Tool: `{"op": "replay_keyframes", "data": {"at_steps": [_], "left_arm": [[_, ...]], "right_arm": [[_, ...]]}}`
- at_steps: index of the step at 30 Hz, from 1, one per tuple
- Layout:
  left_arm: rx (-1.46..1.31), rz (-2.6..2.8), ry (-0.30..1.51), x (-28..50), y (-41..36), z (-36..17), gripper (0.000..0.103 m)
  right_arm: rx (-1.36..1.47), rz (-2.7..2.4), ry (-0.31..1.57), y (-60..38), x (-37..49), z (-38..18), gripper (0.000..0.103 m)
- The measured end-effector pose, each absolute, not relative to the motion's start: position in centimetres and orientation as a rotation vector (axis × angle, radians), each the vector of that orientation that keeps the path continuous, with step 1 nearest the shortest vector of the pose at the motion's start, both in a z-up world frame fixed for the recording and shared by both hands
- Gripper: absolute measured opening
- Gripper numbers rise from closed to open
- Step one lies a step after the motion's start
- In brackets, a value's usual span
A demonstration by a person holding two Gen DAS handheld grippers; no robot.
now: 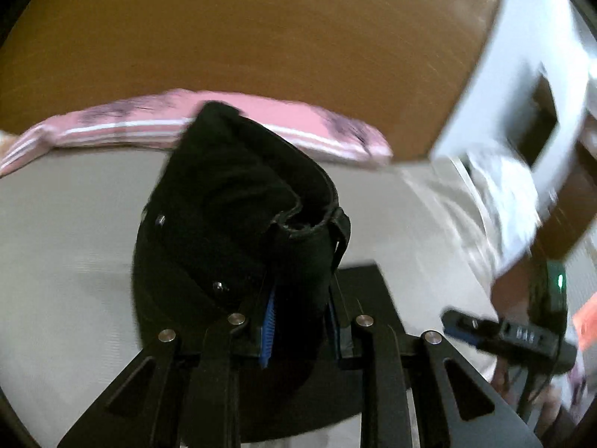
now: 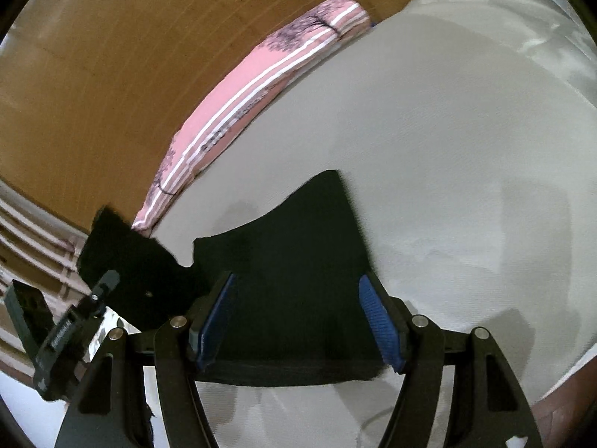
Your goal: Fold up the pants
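The black pants [image 1: 238,201] are bunched up and lifted off the grey bed sheet [image 1: 67,231] in the left wrist view. My left gripper [image 1: 300,321] is shut on their waistband, with the fabric pinched between the blue pads [image 1: 269,321]. In the right wrist view the rest of the black pants [image 2: 294,272] lies flat on the sheet [image 2: 466,156]. My right gripper [image 2: 298,321] is open just above that flat part, its blue pads [image 2: 380,321] wide apart and holding nothing. The left gripper also shows at the left edge of the right wrist view [image 2: 67,332].
A pink striped pillow [image 2: 238,112] lies along the bed's far edge against a wooden headboard [image 2: 112,74]. A white piece of furniture [image 1: 522,86] stands at the right in the left wrist view. The right gripper's body [image 1: 515,332] shows low right there.
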State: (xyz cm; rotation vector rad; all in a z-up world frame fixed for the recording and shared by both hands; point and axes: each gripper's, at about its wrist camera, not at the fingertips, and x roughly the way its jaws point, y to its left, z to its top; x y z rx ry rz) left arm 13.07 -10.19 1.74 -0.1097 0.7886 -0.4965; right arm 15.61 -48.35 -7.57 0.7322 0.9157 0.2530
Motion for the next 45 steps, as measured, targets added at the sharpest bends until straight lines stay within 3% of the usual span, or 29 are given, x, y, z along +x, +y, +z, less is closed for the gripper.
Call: {"op": "replay_keyframes", "data": {"at_steps": [7,10,12,13,17,21,32,43,45], "left_arm": [[0.103,-0.541,0.939,11.6,-18.8,-5.2,0.024],[0.194,-0.535,0.912,10.6,-20.1,-6.3,0.026],[0.235,-0.560,0.894,9.7,-20.6,-6.0,0.038],[0.235,-0.599,0.902,9.3,-20.7,-5.7,0.039],[0.175,-0.669,0.901,8.1,-19.1,-4.3,0.042],[0.134,-0.638,0.867,7.7,-16.1,-2.7,0.052],[0.004,-0.342,0.916,10.6,-5.8,-4.2,0.053],[-0.005,-0.283,0.980,11.9,-4.6,-7.6,0.053],[0.001,-0.280,0.978,11.9,-4.7,-7.9,0.055]], "right_arm": [[0.783,0.256,0.944,-50.3,15.6,-9.4,0.066],[0.800,0.286,0.965,-50.1,16.2,-10.0,0.066],[0.789,0.308,0.979,-49.8,16.7,-10.2,0.066],[0.789,0.330,0.981,-49.7,17.0,-10.2,0.066],[0.818,0.437,1.004,-49.1,18.8,-10.6,0.066],[0.798,0.495,1.049,-47.7,20.6,-11.2,0.066],[0.696,0.635,1.116,-44.5,26.6,-12.9,0.066],[0.657,0.764,1.116,-42.3,30.1,-13.8,0.064],[0.660,0.794,1.120,-42.0,29.9,-13.9,0.053]]}}
